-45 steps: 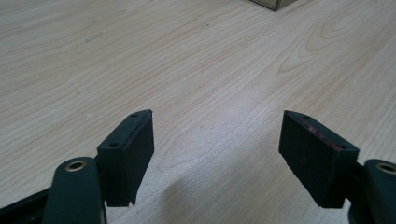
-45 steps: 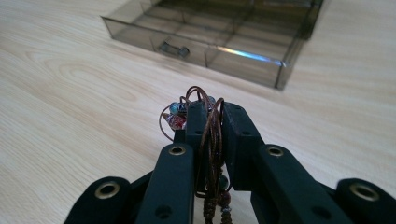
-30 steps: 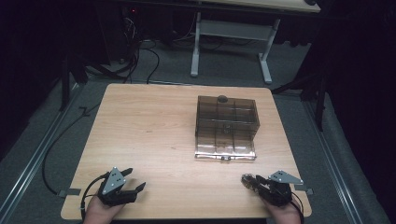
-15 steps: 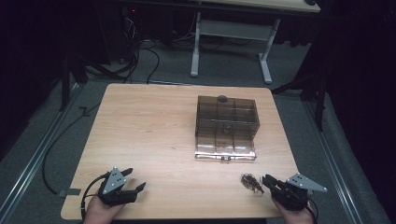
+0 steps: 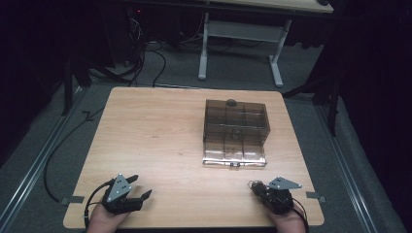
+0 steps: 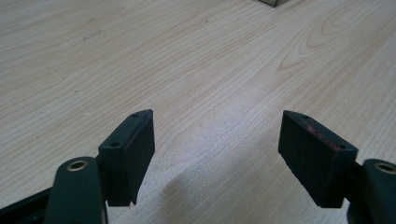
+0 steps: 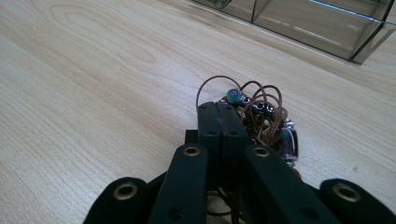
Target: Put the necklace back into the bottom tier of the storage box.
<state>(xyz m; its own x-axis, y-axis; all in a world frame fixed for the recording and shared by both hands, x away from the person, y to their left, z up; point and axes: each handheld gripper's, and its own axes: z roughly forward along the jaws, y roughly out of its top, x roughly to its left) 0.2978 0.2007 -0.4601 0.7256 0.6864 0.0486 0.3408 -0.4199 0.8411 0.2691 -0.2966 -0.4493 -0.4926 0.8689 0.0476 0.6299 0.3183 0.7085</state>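
Observation:
A tangle of brown cord with beads [image 5: 253, 185] lies near the table's front right edge. My right gripper [image 5: 261, 191] is shut, and in the right gripper view its closed tips [image 7: 219, 109] sit against the beaded cord [image 7: 261, 112], whose loops spring out from them. A smoky clear compartment box [image 5: 236, 127] stands on the right half of the table, its flat lid [image 5: 234, 160] lying open toward me. My left gripper [image 5: 140, 187] rests at the front left, open, with bare wood between its jaws [image 6: 217, 126].
The wooden table [image 5: 155, 131] is bare on its left and middle. A small dark knob [image 5: 232, 102] sits on the box's far edge. The box's near wall [image 7: 327, 28] stands just beyond the cord. Cables trail on the floor [image 5: 58, 145] to the left.
My right gripper drew back to the right, then came forward to the left onto the beaded cord. The left gripper has stayed where it was.

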